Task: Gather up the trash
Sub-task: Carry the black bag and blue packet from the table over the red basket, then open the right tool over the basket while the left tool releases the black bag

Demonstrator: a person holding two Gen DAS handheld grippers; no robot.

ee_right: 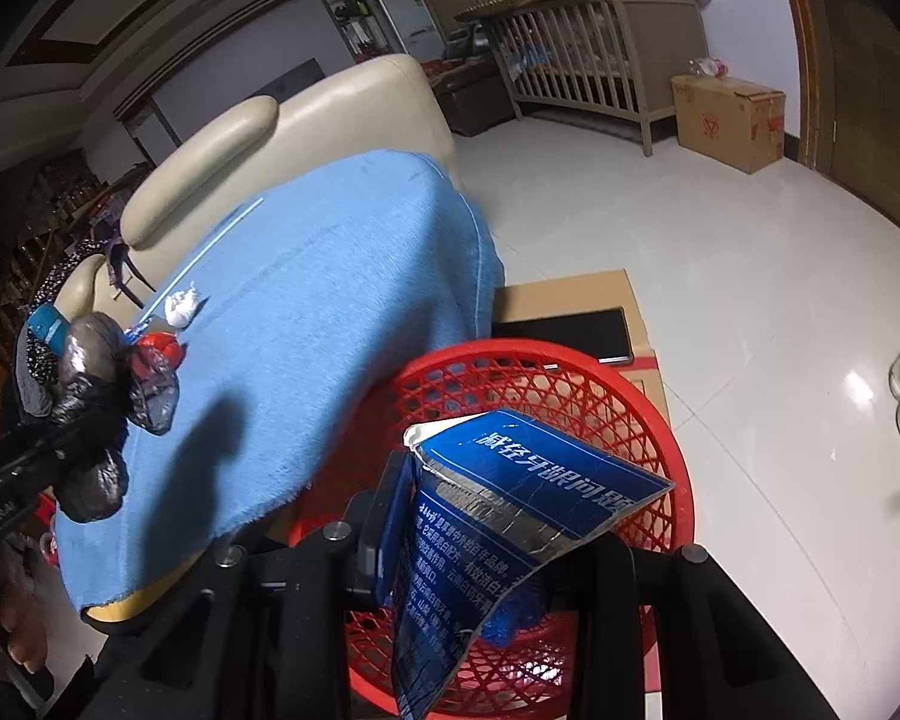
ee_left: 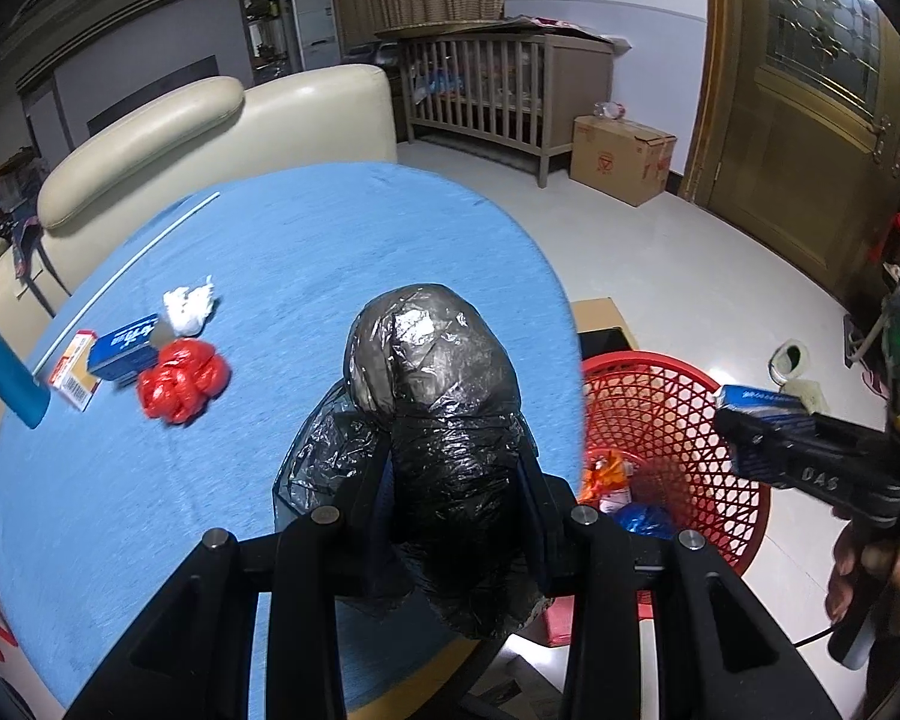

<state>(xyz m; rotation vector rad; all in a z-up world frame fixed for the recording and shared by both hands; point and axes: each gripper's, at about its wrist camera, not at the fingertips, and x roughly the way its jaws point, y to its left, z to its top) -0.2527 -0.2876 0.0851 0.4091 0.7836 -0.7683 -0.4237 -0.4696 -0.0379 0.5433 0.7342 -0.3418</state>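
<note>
**Over the red basket: both claws loaded, basket partly filled**

Beside the bench [ee_left: 330, 228], on the floor at its right edge, stood the red lattice basket [ee_left: 660, 396]. Inside it, in the left wrist view: an orange-and-white wrapper [ee_left: 609, 474] and a blue crumpled piece [ee_left: 645, 519] at the bottom. Rest of the contents hidden by the claw frame. The basket sat on flattened cardboard [ee_right: 576, 294] with a dark flat item on top of it; couldn't tell what that was.

Left claw [ee_left: 456, 480]: clamped on a stuffed black plastic bag [ee_left: 432, 360], jaws narrow with the bag bulging above and below the fingers. It hung over the bench's near right edge, not over the basket.

Right claw [ee_right: 486, 540]: pinched tight on a flattened blue carton [ee_right: 510, 498] with white print, torn silver edge at the top. Carton was above the basket's opening, tilted, not inside.

On the bench, blue cloth cover, left cluster:
- red crumpled plastic bag [ee_left: 183, 384]
- white tissue wad [ee_left: 191, 306], just behind the red bag
- small blue box [ee_left: 125, 348], touching the red bag's left side
- orange-and-white small box [ee_left: 75, 375], just beside the blue box
- thin white straw [ee_left: 126, 276] lying diagonally, behind the cluster

Blue object at the left frame edge [ee_left: 6, 360], partly cut off, couldn't identify it.

Background containers: cardboard box [ee_left: 621, 159] on the floor by the wooden crib [ee_left: 498, 96], closed, with something clear and crumpled on top. Crib contents too blurred to read.
</note>
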